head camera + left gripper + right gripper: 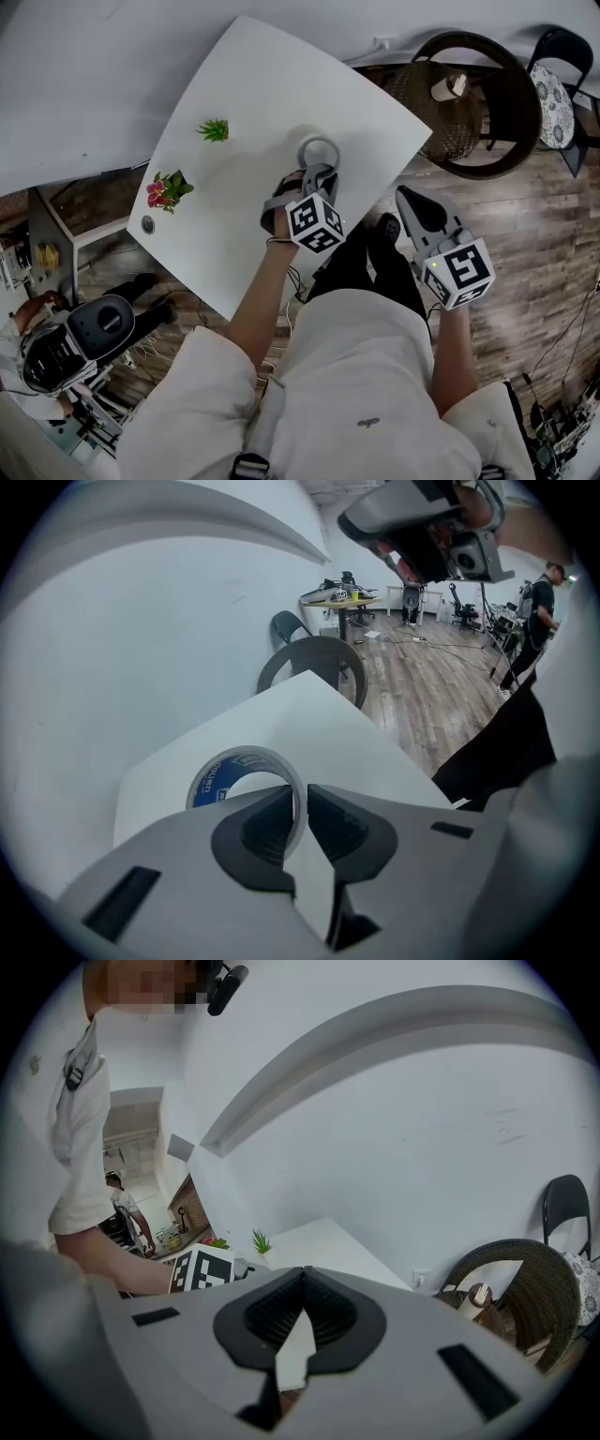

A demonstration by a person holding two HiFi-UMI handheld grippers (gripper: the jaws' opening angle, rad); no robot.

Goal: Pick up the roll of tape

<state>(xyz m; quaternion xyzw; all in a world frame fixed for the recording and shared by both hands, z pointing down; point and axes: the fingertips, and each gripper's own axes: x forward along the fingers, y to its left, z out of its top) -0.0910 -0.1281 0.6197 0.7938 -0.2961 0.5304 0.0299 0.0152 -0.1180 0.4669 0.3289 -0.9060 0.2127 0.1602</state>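
The roll of tape (pixel 303 150), a clear ring with a blue core (pixel 217 778), lies on the white table (pixel 244 84) near its right side. My left gripper (pixel 322 172) points steeply down over the ring's near edge. In the left gripper view its jaws (pixel 302 803) straddle the ring's wall, one pad inside and one outside, shut on it. My right gripper (pixel 405 195) hangs off the table's right edge above the wooden floor. In the right gripper view (pixel 302 1274) its tips meet with nothing between them.
A small green plant (pixel 214 130) and a pink-flowered plant (pixel 167 189) stand on the table's left part, with a small round disc (pixel 147 223) near the corner. A wicker chair (pixel 469 103) and a black chair (pixel 562 84) stand to the right.
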